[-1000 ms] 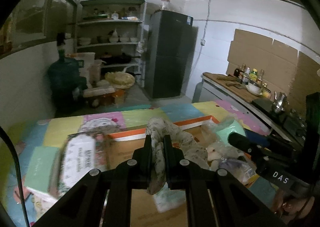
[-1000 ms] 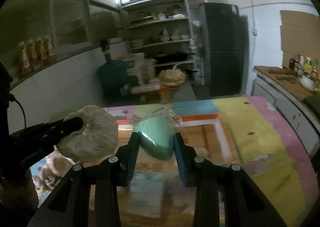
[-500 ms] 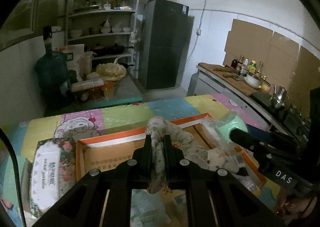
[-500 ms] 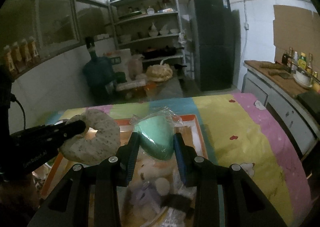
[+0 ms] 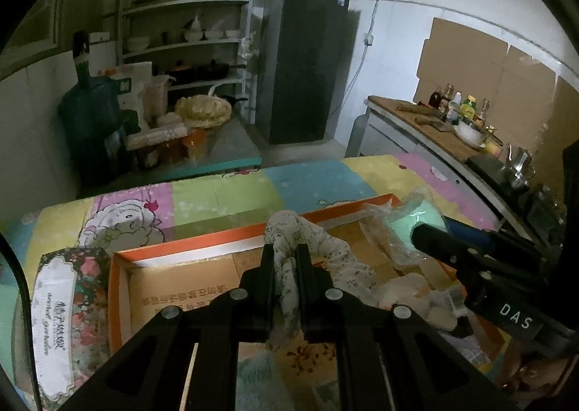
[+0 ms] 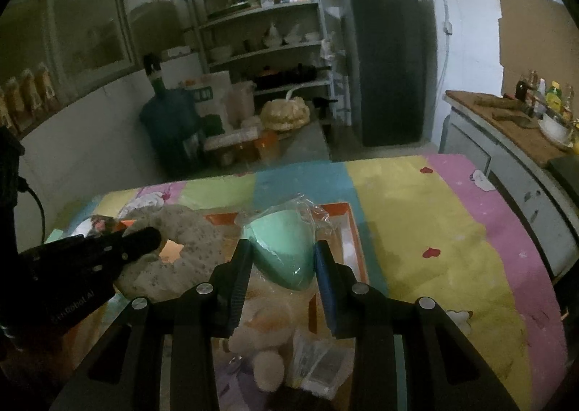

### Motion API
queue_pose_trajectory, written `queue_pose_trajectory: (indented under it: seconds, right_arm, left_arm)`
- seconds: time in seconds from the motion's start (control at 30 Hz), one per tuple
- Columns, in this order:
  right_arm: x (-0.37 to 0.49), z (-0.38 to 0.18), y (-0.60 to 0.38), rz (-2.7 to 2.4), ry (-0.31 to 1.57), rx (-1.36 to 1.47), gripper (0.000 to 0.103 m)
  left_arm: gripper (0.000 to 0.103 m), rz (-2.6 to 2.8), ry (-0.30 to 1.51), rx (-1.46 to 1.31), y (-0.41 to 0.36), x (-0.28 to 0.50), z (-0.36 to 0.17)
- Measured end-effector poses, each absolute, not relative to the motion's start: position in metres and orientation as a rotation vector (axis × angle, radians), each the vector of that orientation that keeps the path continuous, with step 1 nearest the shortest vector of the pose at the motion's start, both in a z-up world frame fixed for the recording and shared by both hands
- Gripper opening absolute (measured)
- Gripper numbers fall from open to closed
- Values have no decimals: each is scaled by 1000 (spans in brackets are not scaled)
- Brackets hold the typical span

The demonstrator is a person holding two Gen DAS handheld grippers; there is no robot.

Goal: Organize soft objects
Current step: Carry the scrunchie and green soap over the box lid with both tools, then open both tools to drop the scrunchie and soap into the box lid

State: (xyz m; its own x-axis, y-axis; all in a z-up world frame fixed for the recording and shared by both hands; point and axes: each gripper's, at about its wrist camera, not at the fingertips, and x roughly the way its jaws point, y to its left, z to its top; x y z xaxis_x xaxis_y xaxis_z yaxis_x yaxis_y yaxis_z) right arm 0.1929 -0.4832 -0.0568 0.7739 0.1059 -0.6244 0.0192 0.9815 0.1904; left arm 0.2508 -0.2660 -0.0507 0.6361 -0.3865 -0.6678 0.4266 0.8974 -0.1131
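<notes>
Left tongs (image 5: pixel 285 259) clamped on my floral cloth ring (image 5: pixel 311 251), right tongs (image 6: pixel 283 259) squeezing bagged green sponge (image 6: pixel 284 251), both over orange box (image 5: pixel 119 288), tissue pack (image 5: pixel 61 320) at 9 o'clock

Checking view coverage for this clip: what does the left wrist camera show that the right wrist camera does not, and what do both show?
Left wrist only: the floral tissue box beside the orange box, and the left gripper pinching the speckled cloth ring.
Right wrist only: the right gripper clamping the bagged green sponge, and packets below it.
Both: ring, sponge, orange box, patchwork cover, fridge.
</notes>
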Motion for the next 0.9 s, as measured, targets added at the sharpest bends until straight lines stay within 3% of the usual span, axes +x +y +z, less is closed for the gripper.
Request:
queue_pose_trajectory:
  seconds: [0.73, 0.9]
  right_arm:
    - [217, -78, -486, 77, 793, 208, 36]
    - [220, -80, -485, 78, 819, 209, 37]
  left_arm:
    - [11, -465, 890, 82, -286, 269, -75]
    - [18, -443, 907, 77, -287, 271, -77]
